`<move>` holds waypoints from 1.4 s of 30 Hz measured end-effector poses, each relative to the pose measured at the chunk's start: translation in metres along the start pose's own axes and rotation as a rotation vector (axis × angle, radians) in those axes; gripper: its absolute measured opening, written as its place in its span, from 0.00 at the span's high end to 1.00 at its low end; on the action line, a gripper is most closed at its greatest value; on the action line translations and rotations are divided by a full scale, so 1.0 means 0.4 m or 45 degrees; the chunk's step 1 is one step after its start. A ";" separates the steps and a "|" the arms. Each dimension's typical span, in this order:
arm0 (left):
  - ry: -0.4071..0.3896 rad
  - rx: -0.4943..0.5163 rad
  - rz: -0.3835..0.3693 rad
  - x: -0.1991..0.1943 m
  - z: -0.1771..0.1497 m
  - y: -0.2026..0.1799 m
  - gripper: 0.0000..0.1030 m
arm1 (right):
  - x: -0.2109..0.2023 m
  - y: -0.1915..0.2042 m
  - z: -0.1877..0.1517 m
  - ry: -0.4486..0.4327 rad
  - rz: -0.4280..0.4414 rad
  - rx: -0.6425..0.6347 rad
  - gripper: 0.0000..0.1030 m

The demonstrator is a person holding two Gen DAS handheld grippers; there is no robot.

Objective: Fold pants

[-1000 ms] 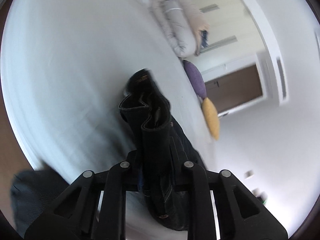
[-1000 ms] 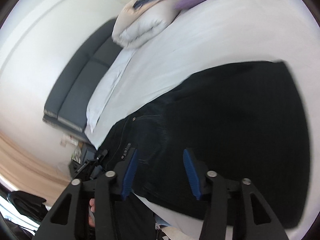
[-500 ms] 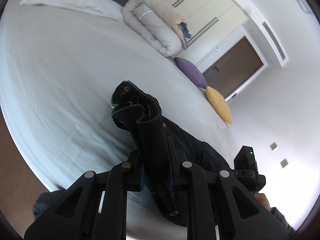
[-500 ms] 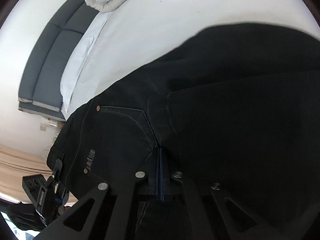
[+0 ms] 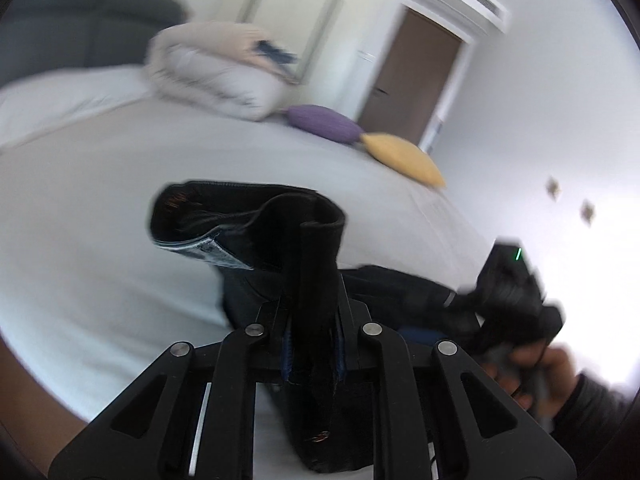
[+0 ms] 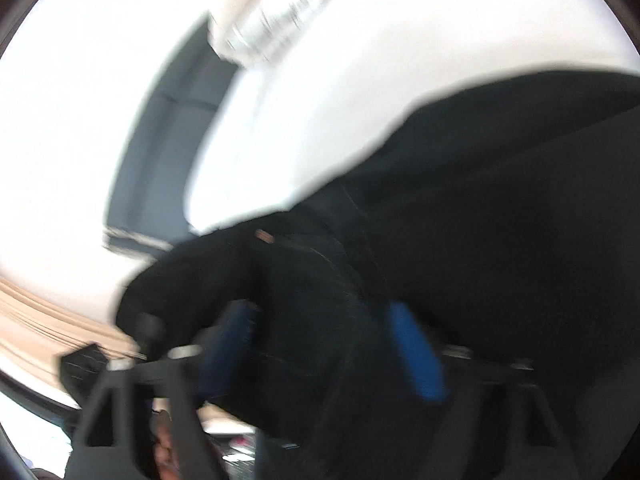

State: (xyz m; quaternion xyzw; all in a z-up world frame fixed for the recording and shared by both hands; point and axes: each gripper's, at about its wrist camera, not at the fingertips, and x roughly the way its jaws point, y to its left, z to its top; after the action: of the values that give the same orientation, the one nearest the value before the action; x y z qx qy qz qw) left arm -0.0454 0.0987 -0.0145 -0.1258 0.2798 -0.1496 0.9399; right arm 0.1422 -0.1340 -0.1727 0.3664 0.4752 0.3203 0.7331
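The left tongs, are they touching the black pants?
Touching. The left wrist view shows the left tongs shut on a bunched fold of the black pants, with the fabric squeezed between both blue pads and sticking up above them.

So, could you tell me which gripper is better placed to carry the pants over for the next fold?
Probably the left gripper: its jaws are shut on a bunched edge of the pants. The right gripper shows separated blue pads with cloth between, though blur obscures any grip.
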 end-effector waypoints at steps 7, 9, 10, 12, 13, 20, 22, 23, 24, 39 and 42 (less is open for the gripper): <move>0.193 0.442 -0.038 0.193 -0.081 -0.325 0.86 | -0.209 -0.116 -0.009 -0.136 0.110 0.143 0.16; 0.258 0.516 -0.042 0.234 -0.128 -0.374 0.86 | -0.239 -0.146 -0.027 -0.145 0.099 0.166 0.14; 0.288 0.548 -0.044 0.251 -0.150 -0.397 0.86 | -0.241 -0.154 -0.030 -0.138 0.097 0.175 0.13; 0.320 0.621 -0.044 0.268 -0.185 -0.437 0.86 | -0.239 -0.164 -0.041 -0.108 0.098 0.177 0.13; 0.329 0.676 -0.038 0.275 -0.201 -0.461 0.86 | -0.241 -0.166 -0.041 -0.098 0.099 0.167 0.13; 0.285 0.970 0.056 0.283 -0.292 -0.565 0.87 | -0.190 -0.122 -0.037 -0.009 0.072 0.097 0.13; 0.258 1.047 0.078 0.281 -0.311 -0.587 0.86 | -0.192 -0.105 -0.044 0.007 0.058 0.072 0.13; 0.243 1.095 0.090 0.281 -0.326 -0.600 0.86 | -0.194 -0.098 -0.049 0.013 0.045 0.049 0.13; 0.225 1.163 0.110 0.276 -0.351 -0.615 0.87 | -0.193 -0.092 -0.045 0.018 0.020 0.032 0.13; 0.181 1.322 0.097 0.256 -0.415 -0.683 0.86 | -0.235 -0.096 -0.030 -0.018 -0.254 -0.048 0.86; 0.173 1.330 0.070 0.252 -0.405 -0.679 0.86 | -0.261 -0.082 -0.030 -0.054 -0.274 -0.076 0.86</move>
State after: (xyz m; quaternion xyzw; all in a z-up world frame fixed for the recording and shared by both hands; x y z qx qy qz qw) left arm -0.1135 -0.2122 -0.1082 0.3767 0.2314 -0.2523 0.8608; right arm 0.0992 -0.2338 -0.1556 0.2978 0.4863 0.2457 0.7839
